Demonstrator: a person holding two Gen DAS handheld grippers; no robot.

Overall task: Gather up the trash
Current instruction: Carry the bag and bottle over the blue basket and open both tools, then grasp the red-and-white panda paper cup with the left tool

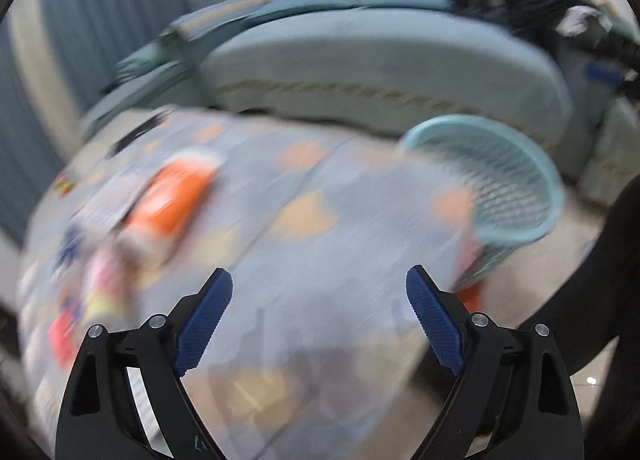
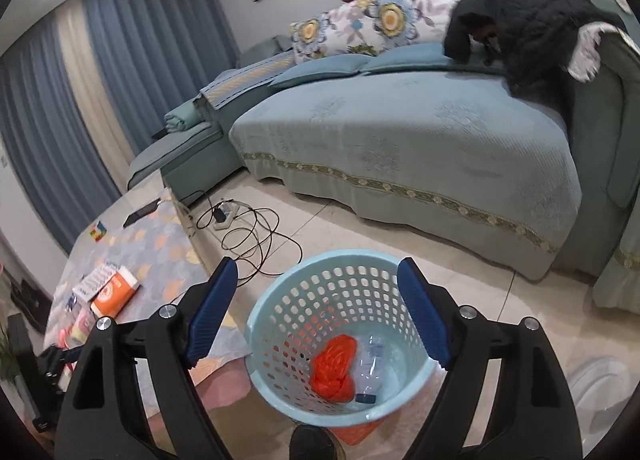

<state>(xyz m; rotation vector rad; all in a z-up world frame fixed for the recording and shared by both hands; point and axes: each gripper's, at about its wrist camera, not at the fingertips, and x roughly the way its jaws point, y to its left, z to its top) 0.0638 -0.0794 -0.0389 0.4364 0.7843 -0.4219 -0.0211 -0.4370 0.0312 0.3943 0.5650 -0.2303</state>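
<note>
While poised above the perforated basket (image 2: pixel 340 340) holding orange trash (image 2: pixel 334 368), right gripper (image 2: pixel 316 312) with jaws spread, empty; left gripper (image 1: pixel 320 316) likewise spread over blurred table (image 1: pixel 320 200).

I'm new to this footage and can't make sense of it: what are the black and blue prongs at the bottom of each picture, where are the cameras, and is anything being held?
No robot here: a person carries a handheld claw in each hand, with a fisheye camera looking along its two fingers. The blurred picture is from the left claw, above a patterned table with an orange box and some packets on it. The sharp picture is from the right claw, over a light blue basket on the floor. In the basket lie an orange bag, a clear plastic bottle and a small dark item. Both claws are open and hold nothing.
</note>
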